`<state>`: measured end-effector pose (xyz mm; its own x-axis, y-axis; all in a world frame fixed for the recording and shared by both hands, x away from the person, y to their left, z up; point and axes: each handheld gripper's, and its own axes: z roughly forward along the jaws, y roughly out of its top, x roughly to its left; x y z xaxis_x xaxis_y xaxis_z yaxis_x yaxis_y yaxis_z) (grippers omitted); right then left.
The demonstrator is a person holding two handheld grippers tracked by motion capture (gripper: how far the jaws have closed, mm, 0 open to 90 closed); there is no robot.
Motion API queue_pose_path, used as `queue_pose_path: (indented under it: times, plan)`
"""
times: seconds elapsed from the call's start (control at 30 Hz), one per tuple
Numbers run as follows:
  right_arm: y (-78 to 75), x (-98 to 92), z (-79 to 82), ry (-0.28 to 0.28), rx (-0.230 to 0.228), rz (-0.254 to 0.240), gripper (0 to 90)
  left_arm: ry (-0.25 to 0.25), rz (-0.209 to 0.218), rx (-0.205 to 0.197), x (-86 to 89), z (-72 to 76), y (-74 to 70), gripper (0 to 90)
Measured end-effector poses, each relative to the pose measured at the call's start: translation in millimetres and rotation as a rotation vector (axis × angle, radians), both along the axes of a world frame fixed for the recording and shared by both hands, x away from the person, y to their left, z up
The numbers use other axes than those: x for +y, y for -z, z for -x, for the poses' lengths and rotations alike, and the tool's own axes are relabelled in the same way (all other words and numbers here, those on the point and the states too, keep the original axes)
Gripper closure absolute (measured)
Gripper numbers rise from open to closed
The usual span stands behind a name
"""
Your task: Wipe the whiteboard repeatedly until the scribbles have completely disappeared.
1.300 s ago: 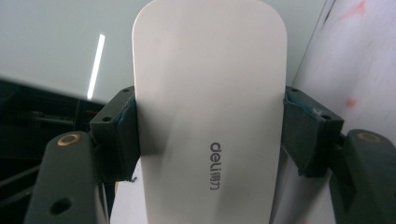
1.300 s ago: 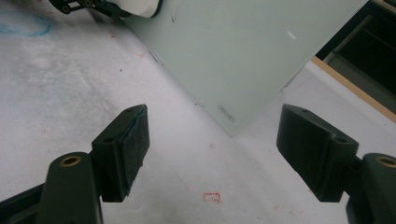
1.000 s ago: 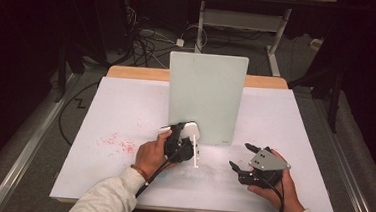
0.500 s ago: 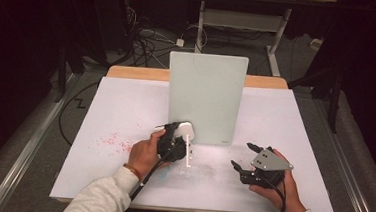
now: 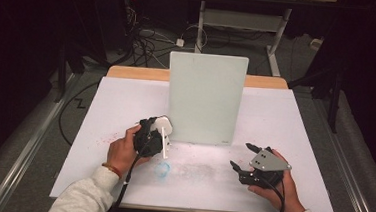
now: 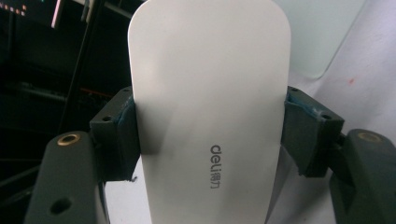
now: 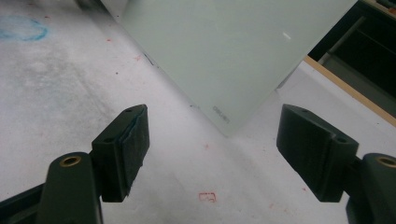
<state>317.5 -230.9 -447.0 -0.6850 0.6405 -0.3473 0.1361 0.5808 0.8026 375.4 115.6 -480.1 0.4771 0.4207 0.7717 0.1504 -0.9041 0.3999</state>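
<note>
- White and smooth, the eraser (image 6: pixel 210 107) sits clamped between the left gripper's (image 6: pixel 210 135) two black jaws, which press on its long sides (grey "deli" lettering shows on its face).
- From the high view, the left gripper (image 5: pixel 151 136) holds the eraser (image 5: pixel 163 130) just above the table (image 5: pixel 116 106), close to the lower left corner of the upright glass board (image 5: pixel 205 97).
- Pale green, the glass board stands near the middle of the table, its face toward the person.
- Blue marker scribble (image 5: pixel 162 170) lies on the table surface below the eraser, apart from it.
- At the right, the right gripper (image 5: pixel 242 157) rests low by the table with its jaws spread wide and nothing between them.
- Along the right gripper's (image 7: pixel 212 149) own view, the board's corner (image 7: pixel 224 116) lies ahead, untouched.
</note>
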Motion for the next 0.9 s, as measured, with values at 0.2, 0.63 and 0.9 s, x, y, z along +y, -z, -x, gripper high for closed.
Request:
queue_pose_path:
  times: [0.2,0.63,0.9]
  plan:
    - [0.0,-0.3,-0.2,0.0,-0.002,0.003,26.3,-0.028,0.107,0.01,12.6,-1.8,-12.0,28.8]
    - [1.5,0.8,-1.4,0.001,0.005,0.007,26.3,0.024,0.433,-0.023,-13.9,-7.1,-77.9,28.9]
    - [1.6,0.3,-0.8,0.002,0.007,0.008,26.3,0.022,0.396,-0.048,-62.0,-22.2,-113.2,28.8]
